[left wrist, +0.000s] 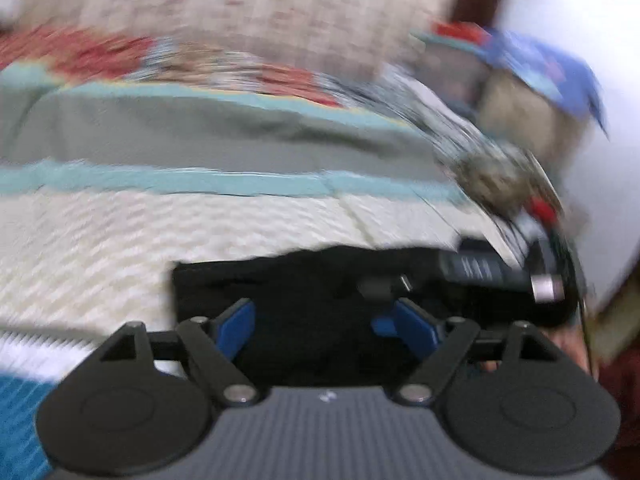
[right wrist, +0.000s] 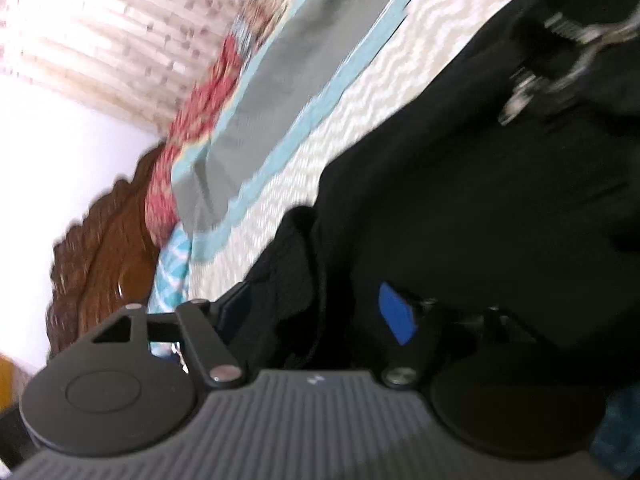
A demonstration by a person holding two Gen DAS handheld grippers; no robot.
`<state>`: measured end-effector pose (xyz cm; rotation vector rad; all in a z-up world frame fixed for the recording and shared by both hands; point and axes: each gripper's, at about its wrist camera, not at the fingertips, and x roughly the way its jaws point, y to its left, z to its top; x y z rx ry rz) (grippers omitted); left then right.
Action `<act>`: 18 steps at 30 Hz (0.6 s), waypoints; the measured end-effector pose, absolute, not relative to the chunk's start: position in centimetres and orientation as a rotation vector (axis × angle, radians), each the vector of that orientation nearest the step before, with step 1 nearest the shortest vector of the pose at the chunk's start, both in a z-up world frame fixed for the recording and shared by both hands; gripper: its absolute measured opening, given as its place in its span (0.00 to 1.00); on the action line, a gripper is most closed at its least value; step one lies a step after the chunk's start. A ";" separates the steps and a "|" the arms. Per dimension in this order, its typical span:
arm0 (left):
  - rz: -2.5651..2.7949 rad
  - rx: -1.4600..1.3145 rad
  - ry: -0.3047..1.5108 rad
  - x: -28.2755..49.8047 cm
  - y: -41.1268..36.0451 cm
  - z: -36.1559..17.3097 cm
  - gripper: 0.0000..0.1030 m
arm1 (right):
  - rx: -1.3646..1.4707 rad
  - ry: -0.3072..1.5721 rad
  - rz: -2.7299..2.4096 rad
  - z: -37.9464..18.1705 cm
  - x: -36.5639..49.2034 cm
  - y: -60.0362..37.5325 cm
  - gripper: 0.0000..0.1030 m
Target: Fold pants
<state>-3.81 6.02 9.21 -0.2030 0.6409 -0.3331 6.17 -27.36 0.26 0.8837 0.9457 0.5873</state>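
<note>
One pair of black pants point(left wrist: 304, 280), two grippers point(left wrist: 320, 326), one bedspread point(left wrist: 120, 232), one wooden headboard point(right wrist: 108, 232).

Daylit, motion-blurred fisheye views; glare whitens the right view's upper left.

The pants point(left wrist: 304, 300) were black and lay on a bed covered by a cream, wavy-patterned quilt point(left wrist: 120, 248). In the left wrist view they formed a compact dark block with a fairly straight left edge and a slightly ragged far edge. In the right wrist view the black cloth point(right wrist: 460, 208) spread wide, with a rumpled fold bulging near its lower left edge.
</note>
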 end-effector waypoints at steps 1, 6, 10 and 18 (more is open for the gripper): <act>-0.292 -0.245 0.649 -3.8 7.3 9.1 0.77 | 0.857 0.967 0.606 0.2 6.4 -26.2 0.71; -0.124 -0.428 0.720 -3.7 12.3 7.4 0.74 | 0.665 1.016 0.693 0.9 6.5 -21.5 0.30; -0.114 -0.459 0.719 -2.8 12.6 7.3 0.74 | 0.451 0.840 0.729 4.8 4.5 -21.3 0.26; -0.244 -0.351 0.717 0.2 7.1 7.7 0.74 | 0.323 0.845 0.529 3.3 4.0 -24.9 0.30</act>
